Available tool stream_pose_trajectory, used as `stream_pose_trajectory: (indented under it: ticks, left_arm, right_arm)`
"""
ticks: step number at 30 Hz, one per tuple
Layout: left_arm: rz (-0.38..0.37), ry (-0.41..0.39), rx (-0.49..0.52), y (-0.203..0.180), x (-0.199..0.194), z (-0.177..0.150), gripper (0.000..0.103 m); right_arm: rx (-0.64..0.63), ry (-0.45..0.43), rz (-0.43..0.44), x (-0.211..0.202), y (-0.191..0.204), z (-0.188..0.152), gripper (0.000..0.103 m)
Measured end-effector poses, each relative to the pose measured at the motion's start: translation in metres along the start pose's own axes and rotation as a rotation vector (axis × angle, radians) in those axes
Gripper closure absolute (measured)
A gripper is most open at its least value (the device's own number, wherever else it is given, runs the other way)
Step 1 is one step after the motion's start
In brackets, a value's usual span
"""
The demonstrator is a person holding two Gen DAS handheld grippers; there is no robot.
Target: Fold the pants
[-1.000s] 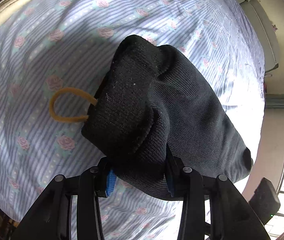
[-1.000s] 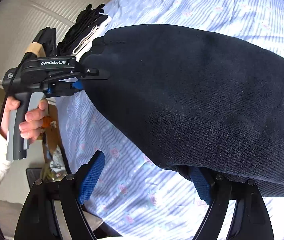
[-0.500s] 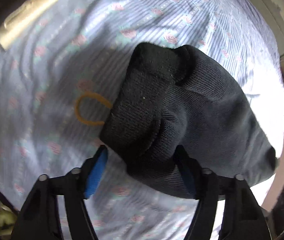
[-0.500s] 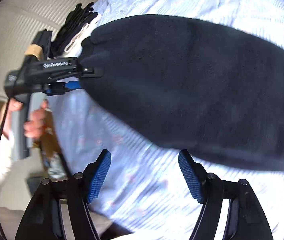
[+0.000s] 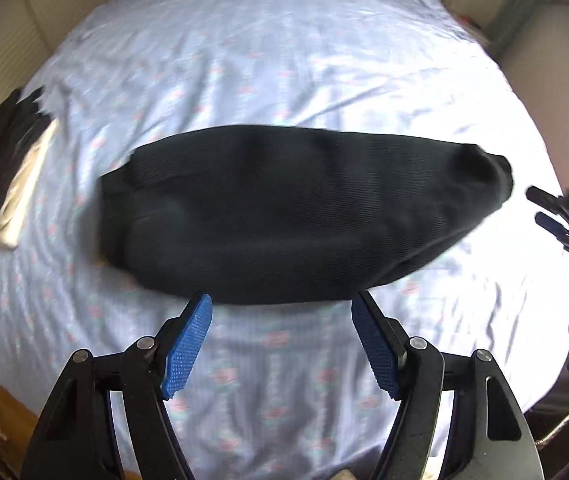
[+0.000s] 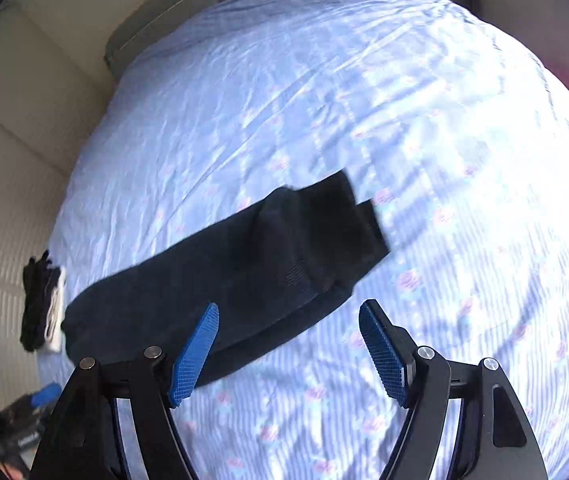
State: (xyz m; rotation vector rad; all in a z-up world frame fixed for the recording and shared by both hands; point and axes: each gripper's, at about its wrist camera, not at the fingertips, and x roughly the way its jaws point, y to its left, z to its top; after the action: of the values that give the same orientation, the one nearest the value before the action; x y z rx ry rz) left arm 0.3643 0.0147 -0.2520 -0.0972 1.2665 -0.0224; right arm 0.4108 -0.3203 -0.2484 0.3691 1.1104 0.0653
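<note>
Pants [image 5: 300,216] lie folded on bed [image 5: 268,56], long axis across frame centre, just beyond left gripper [image 5: 280,340]. Both jaws open, empty. Right gripper [image 6: 286,350] sits off one end.

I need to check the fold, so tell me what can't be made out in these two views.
- Left wrist view: the black pants are motion-blurred, so their layers and edges are unclear.
- Right wrist view: the left pad hides the pants' near edge.
- Both views: the dark pile is too small to identify.
</note>
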Motion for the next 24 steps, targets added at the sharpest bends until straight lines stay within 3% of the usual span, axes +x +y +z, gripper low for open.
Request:
stream_pose_trajectory:
  ticks: [3,6,11,13,20,21,24]
  left_arm:
    - [-0.040,-0.010,0.015,-0.032,0.005,0.017,0.032]
    - [-0.052,-0.026,0.030,-0.054,0.009,0.031,0.032]
    - [-0.042,-0.045,0.077,-0.078,0.011,0.045,0.032]
    - [-0.041,-0.046,0.086,-0.084,0.015,0.049,0.032]
    - [-0.075,0.031,0.070,-0.089,0.055,0.062,0.038]
    - [-0.091,0.040,0.056,-0.089,0.059,0.064,0.040]
    - [-0.132,0.059,0.032,-0.089,0.069,0.068,0.052]
  right_arm:
    - [0.106,-0.019,0.032,0.011,-0.023,0.017,0.029]
    - [0.090,0.005,0.054,0.031,-0.023,0.031,0.029]
    - [0.121,0.074,0.027,0.076,-0.034,0.029,0.029]
    - [0.150,0.100,0.058,0.090,-0.052,0.022,0.028]
    - [0.228,0.142,0.154,0.118,-0.072,0.025,0.024]
    - [0.225,0.144,0.157,0.120,-0.070,0.027,0.029]
    - [0.272,0.156,0.214,0.125,-0.065,0.030,0.057]
